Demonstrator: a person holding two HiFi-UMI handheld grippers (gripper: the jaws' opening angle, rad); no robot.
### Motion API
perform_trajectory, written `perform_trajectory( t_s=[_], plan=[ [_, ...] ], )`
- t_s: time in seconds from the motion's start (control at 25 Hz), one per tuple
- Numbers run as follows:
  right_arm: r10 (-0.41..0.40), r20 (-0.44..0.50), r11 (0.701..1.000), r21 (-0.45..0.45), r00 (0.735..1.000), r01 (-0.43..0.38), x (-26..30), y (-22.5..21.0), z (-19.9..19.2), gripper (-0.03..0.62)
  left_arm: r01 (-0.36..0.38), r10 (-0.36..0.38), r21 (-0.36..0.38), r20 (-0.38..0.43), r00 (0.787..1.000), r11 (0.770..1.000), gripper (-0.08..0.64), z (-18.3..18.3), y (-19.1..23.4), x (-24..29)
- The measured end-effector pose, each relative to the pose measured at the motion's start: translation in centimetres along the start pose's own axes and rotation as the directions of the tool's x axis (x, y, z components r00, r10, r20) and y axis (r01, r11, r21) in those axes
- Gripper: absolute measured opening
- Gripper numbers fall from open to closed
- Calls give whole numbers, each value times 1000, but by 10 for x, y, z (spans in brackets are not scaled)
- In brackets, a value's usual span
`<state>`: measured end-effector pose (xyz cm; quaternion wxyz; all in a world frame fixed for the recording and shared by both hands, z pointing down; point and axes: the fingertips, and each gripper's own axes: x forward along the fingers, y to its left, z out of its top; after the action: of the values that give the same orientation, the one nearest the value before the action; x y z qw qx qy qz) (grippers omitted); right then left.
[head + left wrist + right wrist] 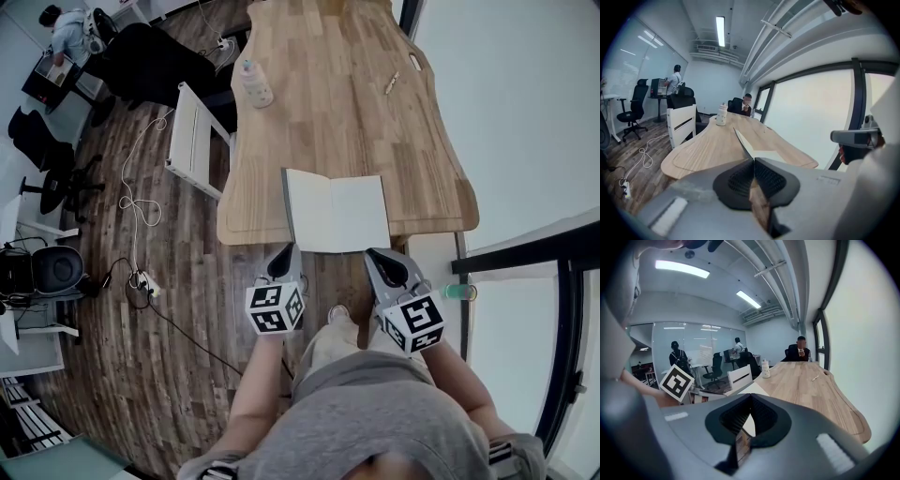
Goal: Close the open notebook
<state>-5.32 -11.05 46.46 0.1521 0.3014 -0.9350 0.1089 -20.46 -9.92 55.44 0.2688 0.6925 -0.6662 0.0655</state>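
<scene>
An open notebook (336, 213) with blank white pages lies at the near edge of the wooden table (319, 103). My left gripper (286, 251) is at its near left corner, shut on the left cover. That side is raised: in the left gripper view the cover (742, 143) rises edge-on straight out of the closed jaw tips (753, 160). My right gripper (373, 253) sits at the near right corner with its jaws shut (750, 396). A white page (754, 389) shows just beyond them. Whether they pinch it I cannot tell.
A pale bottle (255, 84) and a pen (391, 83) lie farther along the table. A white chair (192, 139) stands at the table's left side, and cables (136, 206) trail over the wooden floor. A window wall runs along the right. People sit and stand in the distance.
</scene>
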Motion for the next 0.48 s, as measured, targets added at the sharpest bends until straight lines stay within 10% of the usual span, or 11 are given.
perform_trajectory(
  t_s=[0.48],
  plan=[
    [-59, 30, 998, 17, 998, 58, -21, -29, 2, 2, 94, -93, 148, -9, 996, 985, 11, 18, -59, 9]
  ],
)
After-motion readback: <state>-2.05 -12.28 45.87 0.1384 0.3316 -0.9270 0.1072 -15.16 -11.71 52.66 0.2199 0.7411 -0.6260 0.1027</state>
